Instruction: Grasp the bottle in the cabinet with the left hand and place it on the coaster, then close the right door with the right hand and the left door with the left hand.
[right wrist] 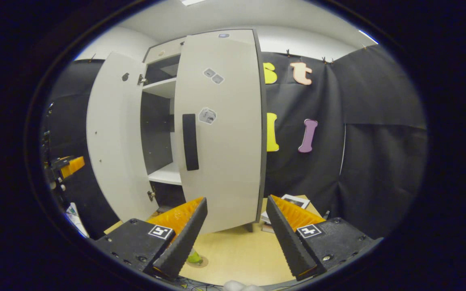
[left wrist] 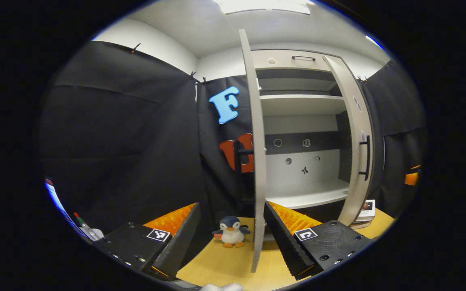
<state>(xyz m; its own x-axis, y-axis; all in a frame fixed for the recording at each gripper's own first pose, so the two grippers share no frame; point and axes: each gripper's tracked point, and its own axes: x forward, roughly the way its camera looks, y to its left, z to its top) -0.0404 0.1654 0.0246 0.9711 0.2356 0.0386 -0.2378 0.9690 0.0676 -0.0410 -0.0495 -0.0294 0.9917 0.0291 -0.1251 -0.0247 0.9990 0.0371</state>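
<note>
Fingers: left gripper (left wrist: 230, 236) spread, holding nothing, its left door (left wrist: 253, 153) edge-on between them; right gripper (right wrist: 233, 234) likewise released, facing the right door (right wrist: 221, 133), ajar. Cabinet (left wrist: 306, 161) shelves bare. Bottle (right wrist: 193, 257): green base glimpsed behind a right finger, apparently on a coaster (right wrist: 200, 262) on the bench (right wrist: 237, 254). Judged: placement done, both doors outstanding.

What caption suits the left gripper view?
Open left gripper faces an edge-on white cabinet door, a small plush penguin standing beside it.
</note>
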